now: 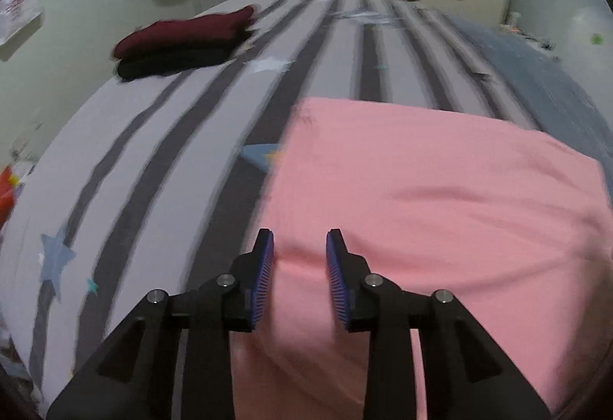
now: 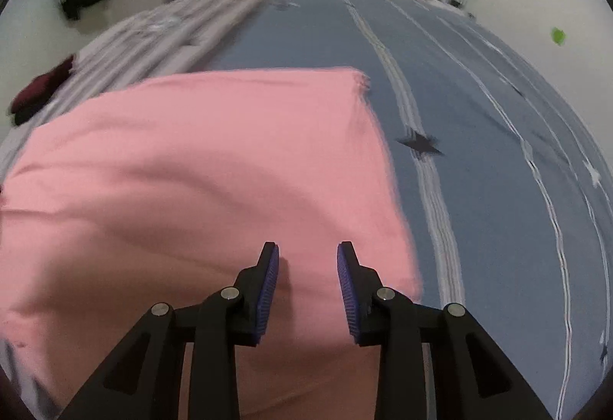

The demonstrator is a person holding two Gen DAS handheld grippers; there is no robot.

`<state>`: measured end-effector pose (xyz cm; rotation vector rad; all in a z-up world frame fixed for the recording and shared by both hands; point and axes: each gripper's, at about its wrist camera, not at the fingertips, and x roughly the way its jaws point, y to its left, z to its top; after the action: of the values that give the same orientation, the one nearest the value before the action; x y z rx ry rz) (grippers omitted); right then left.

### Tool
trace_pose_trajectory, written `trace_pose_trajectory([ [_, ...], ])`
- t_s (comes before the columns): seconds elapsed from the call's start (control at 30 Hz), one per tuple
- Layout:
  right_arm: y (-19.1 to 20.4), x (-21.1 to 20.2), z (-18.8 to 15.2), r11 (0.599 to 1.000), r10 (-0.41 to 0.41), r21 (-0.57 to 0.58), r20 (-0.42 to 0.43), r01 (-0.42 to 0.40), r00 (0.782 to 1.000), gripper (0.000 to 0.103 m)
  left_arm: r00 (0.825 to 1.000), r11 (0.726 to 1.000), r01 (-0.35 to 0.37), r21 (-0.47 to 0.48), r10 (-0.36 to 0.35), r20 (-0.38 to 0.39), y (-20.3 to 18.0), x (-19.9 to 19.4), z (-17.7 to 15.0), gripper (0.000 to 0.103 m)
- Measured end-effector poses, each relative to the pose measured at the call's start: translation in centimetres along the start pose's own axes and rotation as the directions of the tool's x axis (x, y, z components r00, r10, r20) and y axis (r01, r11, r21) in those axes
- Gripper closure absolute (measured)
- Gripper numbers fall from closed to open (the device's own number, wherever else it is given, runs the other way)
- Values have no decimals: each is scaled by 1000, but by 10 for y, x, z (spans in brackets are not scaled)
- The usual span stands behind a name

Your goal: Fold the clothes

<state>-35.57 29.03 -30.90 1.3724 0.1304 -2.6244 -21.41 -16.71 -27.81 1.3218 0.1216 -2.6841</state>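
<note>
Left hand-held gripper (image 1: 299, 242) and right hand-held gripper (image 2: 308, 254) both gape, empty, above the pink garment (image 1: 440, 198) on the bed (image 1: 161, 152).
Only the left view clearly shows the folded dark clothes (image 1: 187, 43) at ten o'clock.

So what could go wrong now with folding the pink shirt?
Both grippers are open above the near edge of the pink garment, left gripper and right gripper. They might close on just the top layer, so the layers could slide apart.

The pictures are blurry, so things look to be moving quickly; a fast grab might bunch the cloth or catch the bedsheet underneath.

Swinging the cloth far left might knock the folded dark red stack.
</note>
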Motion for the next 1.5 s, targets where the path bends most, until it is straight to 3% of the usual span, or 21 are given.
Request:
trace_pose_trajectory([
  [0.13, 63, -16, -8, 982, 180, -50, -1, -180, 984, 74, 997, 997, 64, 53, -62, -51, -29, -9, -27, 74],
  [0.23, 94, -11, -26, 969, 228, -89, -47, -231, 973, 74, 995, 999, 30, 42, -26, -94, -19, -3, -46, 74],
  [0.33, 79, -5, -47, 979, 196, -43, -84, -200, 977, 74, 995, 1000, 9, -5, -10, -95, 12, -8, -53, 75],
  [0.47, 35, -14, -65, 992, 128, 9, -100, -128, 987, 74, 994, 998, -51, 26, 53, -100, 30, -19, -52, 75],
  [0.6, -5, -29, -74, 999, 35, 35, -131, -31, 991, 70, 991, 994, -89, -56, 83, -109, 51, -42, -43, 74],
  [0.77, -46, -55, -54, 991, -17, 128, -81, 27, 997, 69, 995, 996, -75, -50, 71, -70, 47, -66, -18, 69],
  [0.93, -79, -36, -14, 983, -39, 180, -27, 44, 999, 66, 996, 996, -82, -38, 81, -41, 37, -62, 13, 68],
  [1.03, -97, -9, 8, 980, -27, 195, -20, 30, 999, 66, 996, 994, -86, -67, 84, -33, 32, -45, 38, 68],
  [1.17, -119, 25, 18, 973, -4, 231, -80, 22, 997, 66, 995, 990, -88, -109, 83, -51, 23, -17, 60, 67],
  [1.27, -131, 33, 12, 957, 73, 287, -113, -37, 991, 63, 996, 990, -81, -112, 75, -57, 15, -8, 63, 67],
  [1.5, -112, 33, -9, 963, 136, 250, -130, -100, 982, 45, 996, 994, -61, -86, 55, -75, 12, 5, 56, 67],
])
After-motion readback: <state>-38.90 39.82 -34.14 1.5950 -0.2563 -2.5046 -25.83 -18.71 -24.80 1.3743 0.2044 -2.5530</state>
